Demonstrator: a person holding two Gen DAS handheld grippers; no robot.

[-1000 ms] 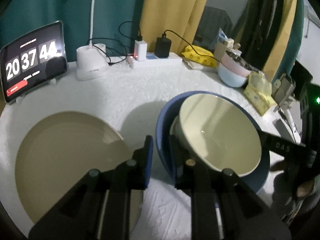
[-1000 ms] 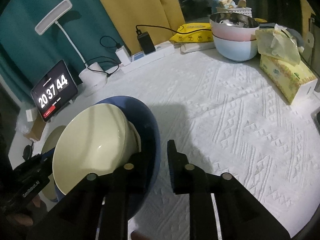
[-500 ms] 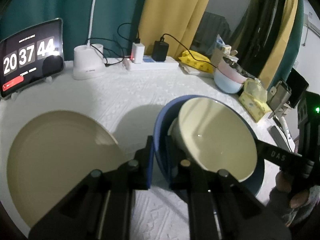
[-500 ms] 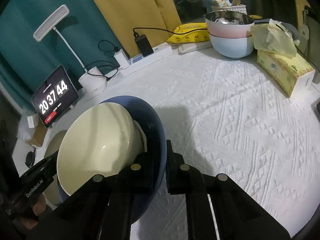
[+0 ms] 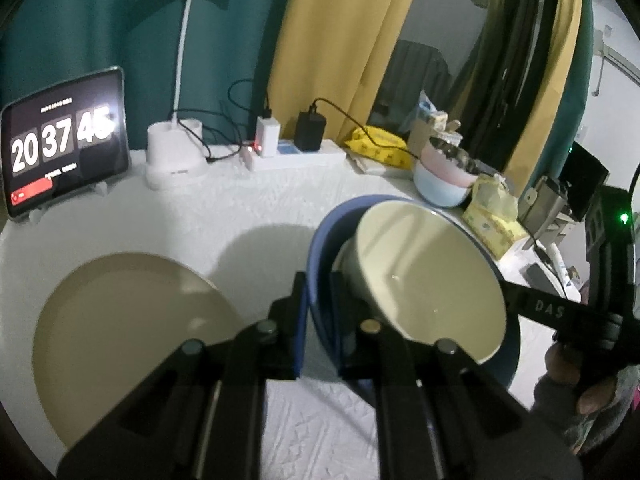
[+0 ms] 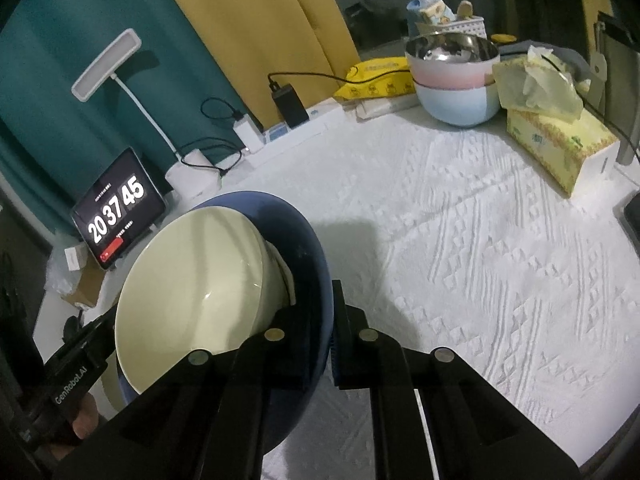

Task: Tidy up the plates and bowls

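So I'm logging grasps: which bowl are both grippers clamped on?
The big blue bowl, with the cream bowl inside. Left gripper and right gripper pinch opposite rims.

A glossy, smooth cream ceramic bowl (image 5: pixel 428 280) sits inside a smooth dark-blue glazed bowl (image 6: pixel 296 240). The round beige plate (image 5: pixel 128 336) looks matt. A white cloth table cover (image 6: pixel 460 248) is rough, with a raised woven pattern. The shiny metal-lined pink-and-blue bowl (image 6: pixel 456 80) reflects light. Both grippers' black fingers (image 6: pixel 348 344) look like matt plastic.
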